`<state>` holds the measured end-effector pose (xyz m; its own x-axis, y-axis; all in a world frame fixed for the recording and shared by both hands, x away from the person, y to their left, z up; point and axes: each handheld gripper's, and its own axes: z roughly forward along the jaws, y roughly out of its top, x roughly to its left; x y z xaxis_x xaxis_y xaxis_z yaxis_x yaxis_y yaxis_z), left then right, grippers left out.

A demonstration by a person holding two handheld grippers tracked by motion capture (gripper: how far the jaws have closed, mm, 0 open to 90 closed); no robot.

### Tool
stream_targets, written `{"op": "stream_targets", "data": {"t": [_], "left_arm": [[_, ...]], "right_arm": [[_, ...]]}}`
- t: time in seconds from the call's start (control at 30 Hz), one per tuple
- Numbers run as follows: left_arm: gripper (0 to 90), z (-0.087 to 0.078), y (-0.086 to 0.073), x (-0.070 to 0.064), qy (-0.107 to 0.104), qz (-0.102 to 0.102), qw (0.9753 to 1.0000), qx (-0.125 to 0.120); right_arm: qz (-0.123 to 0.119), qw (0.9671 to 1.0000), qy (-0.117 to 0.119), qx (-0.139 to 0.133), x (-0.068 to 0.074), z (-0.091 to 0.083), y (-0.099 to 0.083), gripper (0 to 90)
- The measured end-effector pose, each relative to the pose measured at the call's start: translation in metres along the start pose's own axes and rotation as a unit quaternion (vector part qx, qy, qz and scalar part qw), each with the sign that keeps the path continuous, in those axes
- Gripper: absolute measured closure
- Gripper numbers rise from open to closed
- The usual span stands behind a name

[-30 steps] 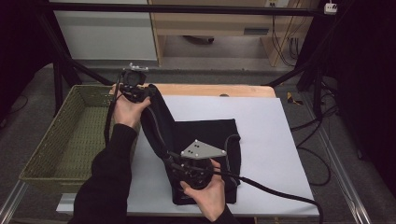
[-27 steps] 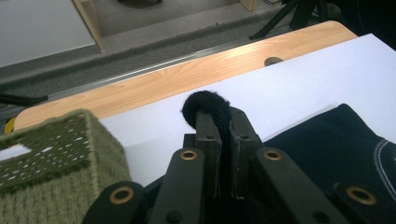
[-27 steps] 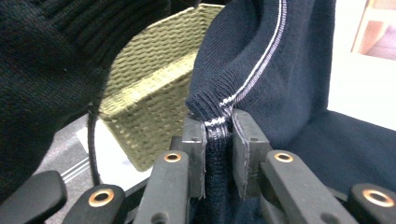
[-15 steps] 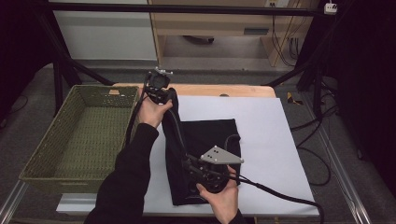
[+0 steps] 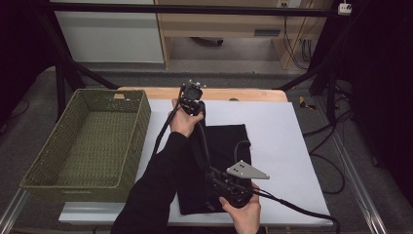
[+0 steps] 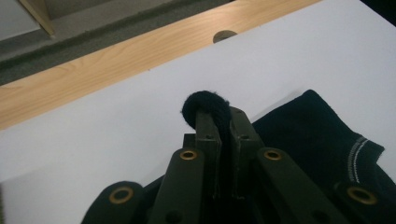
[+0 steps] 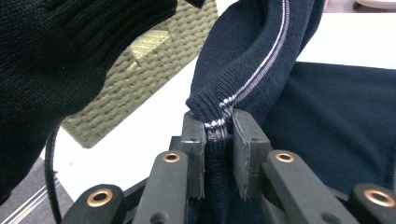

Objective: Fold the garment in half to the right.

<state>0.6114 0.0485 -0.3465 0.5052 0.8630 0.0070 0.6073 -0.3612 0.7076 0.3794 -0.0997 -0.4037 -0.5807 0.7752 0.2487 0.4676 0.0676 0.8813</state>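
Now both grippers fold the dark garment (image 5: 221, 161) on the white sheet (image 5: 282, 146), at the frame's centre.
Left gripper (image 6: 219, 112) pinches its far edge, right gripper (image 7: 218, 122) clamps the striped hem; next, I judge, carry this lifted side across and lay it flat without wrinkles.

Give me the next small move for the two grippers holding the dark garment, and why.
Probably carry both grippers on to the right and lay the held edge down, finishing the fold. The left gripper is shut on a bunched edge of the dark knit garment with a white stripe at the far side, the right gripper is shut on its striped hem near the person, and that edge hangs lifted above the white table cover.
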Motion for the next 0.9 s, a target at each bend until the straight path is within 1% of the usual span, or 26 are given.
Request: {"op": "stream_targets", "data": {"t": [0.13, 0.23, 0.27, 0.4, 0.6, 0.63, 0.67, 0.73, 0.77, 0.83, 0.9], "left_arm": [[84.6, 0.013, 0.0, -0.01, -0.009, 0.002, 0.9999, 0.005], [84.4, 0.019, 0.0, -0.017, -0.013, 0.005, 0.9999, 0.008], [84.4, 0.021, 0.001, -0.02, -0.017, 0.007, 0.9998, 0.009], [84.3, 0.028, 0.002, -0.031, -0.017, 0.017, 0.9996, 0.014], [84.1, 0.043, 0.002, -0.042, -0.024, 0.019, 0.9993, 0.023], [84.0, 0.043, 0.002, -0.042, -0.024, 0.019, 0.9993, 0.023], [83.8, 0.05, 0.002, -0.045, -0.028, 0.017, 0.9992, 0.023], [83.5, 0.056, 0.001, -0.048, -0.035, 0.015, 0.999, 0.025], [83.4, 0.056, 0.001, -0.048, -0.035, 0.015, 0.999, 0.025], [83.2, 0.065, -0.001, -0.052, -0.048, 0.013, 0.9984, 0.026], [81.9, 0.069, -0.003, -0.054, -0.057, 0.01, 0.9981, 0.02]], "right_arm": [[0.007, 0.9999, -0.01, 0.002, -0.007, -0.004, -0.003, 76.7], [0.011, 0.9998, -0.015, 0.003, -0.012, -0.009, -0.007, 76.6], [0.011, 0.9998, -0.017, 0.003, -0.014, -0.01, -0.009, 76.5], [0.019, 0.9994, -0.028, 0.007, -0.022, -0.016, -0.015, 76.6], [0.029, 0.9988, -0.037, 0.011, -0.029, -0.019, -0.02, 76.4], [0.031, 0.9988, -0.037, 0.01, -0.031, -0.02, -0.021, 76.3], [0.033, 0.9986, -0.041, 0.011, -0.033, -0.02, -0.022, 76.2], [0.036, 0.998, -0.049, 0.016, -0.035, -0.021, -0.025, 76.1], [0.036, 0.9979, -0.051, 0.018, -0.036, -0.022, -0.026, 76.1], [0.035, 0.9976, -0.057, 0.02, -0.037, -0.023, -0.027, 75.8], [0.036, 0.9972, -0.062, 0.022, -0.038, -0.023, -0.027, 75.5]]}}
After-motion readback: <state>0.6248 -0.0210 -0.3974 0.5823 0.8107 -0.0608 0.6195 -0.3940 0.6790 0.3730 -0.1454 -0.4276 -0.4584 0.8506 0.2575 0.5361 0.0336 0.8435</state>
